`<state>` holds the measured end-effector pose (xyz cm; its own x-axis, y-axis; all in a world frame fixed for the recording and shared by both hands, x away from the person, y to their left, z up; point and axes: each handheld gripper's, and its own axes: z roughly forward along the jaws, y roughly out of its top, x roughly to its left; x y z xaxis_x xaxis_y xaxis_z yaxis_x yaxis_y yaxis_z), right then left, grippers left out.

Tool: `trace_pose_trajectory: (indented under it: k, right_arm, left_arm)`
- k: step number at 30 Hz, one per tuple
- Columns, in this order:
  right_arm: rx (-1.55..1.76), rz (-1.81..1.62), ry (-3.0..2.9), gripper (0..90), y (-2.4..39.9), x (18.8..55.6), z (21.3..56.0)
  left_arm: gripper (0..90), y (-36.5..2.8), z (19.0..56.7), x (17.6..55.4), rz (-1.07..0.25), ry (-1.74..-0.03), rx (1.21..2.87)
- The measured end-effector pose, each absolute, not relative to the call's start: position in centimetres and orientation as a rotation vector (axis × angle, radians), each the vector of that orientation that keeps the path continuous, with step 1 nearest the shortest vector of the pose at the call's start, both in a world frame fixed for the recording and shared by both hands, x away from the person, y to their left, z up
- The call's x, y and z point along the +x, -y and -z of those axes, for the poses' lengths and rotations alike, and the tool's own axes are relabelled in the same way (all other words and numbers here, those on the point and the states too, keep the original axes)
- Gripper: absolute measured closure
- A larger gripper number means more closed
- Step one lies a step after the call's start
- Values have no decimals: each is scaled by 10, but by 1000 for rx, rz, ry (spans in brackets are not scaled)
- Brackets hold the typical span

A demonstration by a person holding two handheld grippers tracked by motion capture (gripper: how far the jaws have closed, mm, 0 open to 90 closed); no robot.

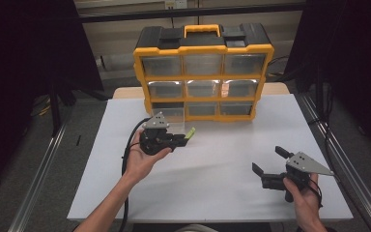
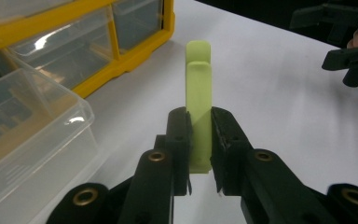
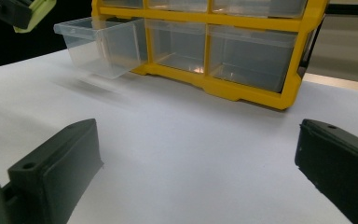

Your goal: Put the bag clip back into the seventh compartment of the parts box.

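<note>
My left gripper (image 1: 182,138) is shut on a pale green plastic clip (image 2: 199,100), which sticks out past its jaws (image 1: 190,133). It hovers just in front of the pulled-out clear drawer (image 1: 170,116) at the bottom left of the yellow and black drawer organizer (image 1: 203,72). That drawer (image 2: 25,135) lies left of the clip in the left gripper view. My right gripper (image 1: 269,162) stands open over the white table (image 1: 222,164) at the front right, with nothing between its jaws. In the right gripper view the open drawer (image 3: 100,44) juts from the organizer (image 3: 242,88), and the clip's tip (image 3: 35,14) shows at top left.
The organizer stands at the table's back middle with its other clear drawers closed. Dark curtains and metal rails flank the table on both sides. A black cable (image 1: 125,159) trails from the left gripper down along the forearm.
</note>
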<state>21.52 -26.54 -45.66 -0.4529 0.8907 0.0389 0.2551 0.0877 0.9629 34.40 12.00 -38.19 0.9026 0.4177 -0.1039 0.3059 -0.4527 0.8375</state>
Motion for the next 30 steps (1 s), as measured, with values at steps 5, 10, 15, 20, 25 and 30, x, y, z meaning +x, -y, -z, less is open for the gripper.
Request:
trace_pose_trajectory:
  k: [5, 10, 15, 20, 25, 30]
  right_arm:
    - [1123, -1391, -1783, 0, 265, 215, 457]
    - [1126, -1394, -1786, 0, 266, 215, 457]
    - [1120, -1398, -1787, 0, 266, 215, 457]
    - [1122, -1399, -1783, 0, 266, 215, 456]
    - [1116, -1399, -1783, 0, 266, 215, 457]
    - [1121, -1396, -1779, 0, 266, 215, 457]
  left_arm:
    - [786, -128, 373, 344, -159, -503, 2045]
    - [786, -135, 365, 343, -176, -518, 2034]
    - [786, -143, 359, 344, -196, -522, 2008]
    - [786, -152, 354, 346, -211, -530, 1975]
    - [785, -162, 350, 349, -222, -556, 1954]
    - [786, -169, 346, 351, -230, -557, 1942]
